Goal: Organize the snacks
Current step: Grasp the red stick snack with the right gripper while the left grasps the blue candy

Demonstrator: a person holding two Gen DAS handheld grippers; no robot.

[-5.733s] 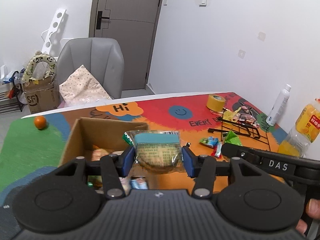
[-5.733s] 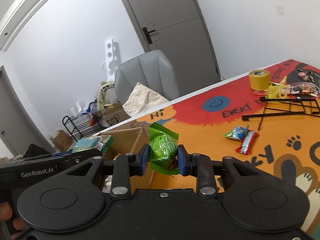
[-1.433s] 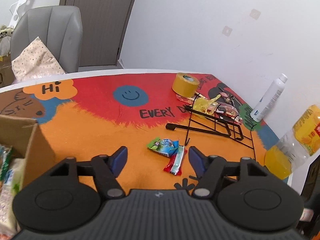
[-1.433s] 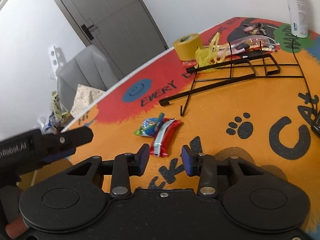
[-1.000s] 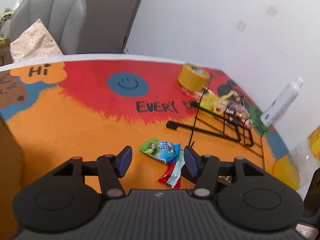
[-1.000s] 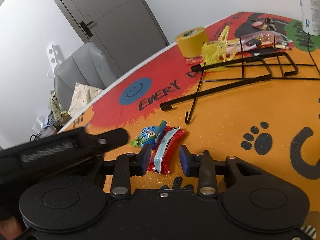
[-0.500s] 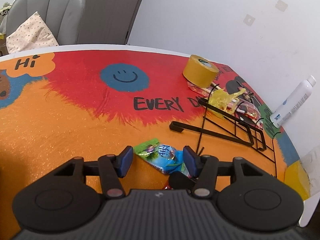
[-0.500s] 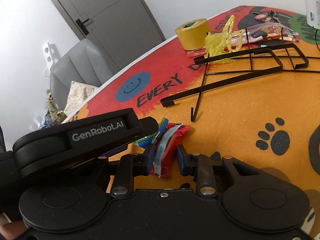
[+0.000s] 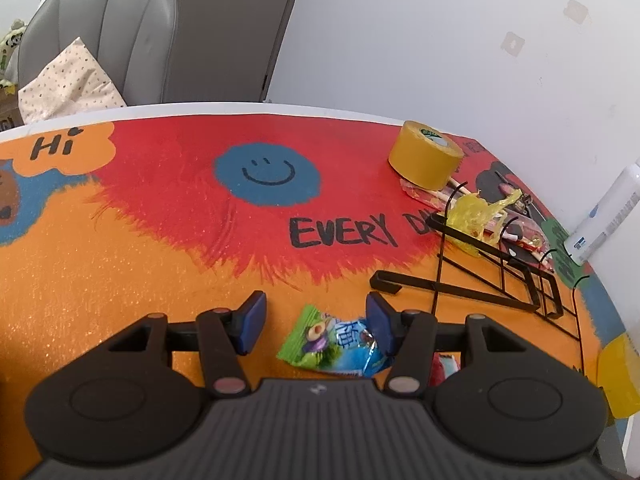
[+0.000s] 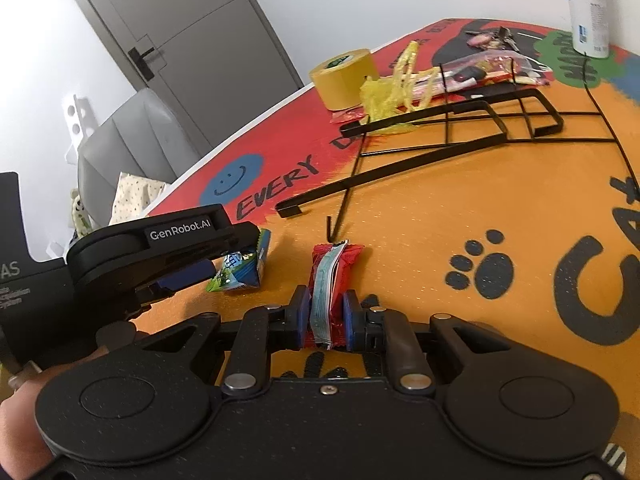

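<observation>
A green and blue snack packet (image 9: 334, 344) lies on the orange mat between the blue pads of my left gripper (image 9: 316, 322), which is open around it. The packet also shows in the right wrist view (image 10: 240, 270). My right gripper (image 10: 325, 320) is shut on a red snack packet (image 10: 334, 276) with a pale blue stripe, still lying on the mat. A corner of the red packet (image 9: 442, 368) shows past the left gripper's right finger. The left gripper body (image 10: 160, 252) is just left of the right one.
A black wire rack (image 10: 460, 128) lies flat beyond the packets, also in the left view (image 9: 500, 276). A yellow tape roll (image 9: 426, 158), yellow plastic (image 9: 478, 212), wrapped sweets and a white bottle (image 9: 604, 216) sit at the far right. A grey chair (image 9: 108, 36) stands behind the table.
Both grippers dropped earlier snacks at the box and moved right to the two packets. The left has lowered around the green packet; the right has closed on the red packet.
</observation>
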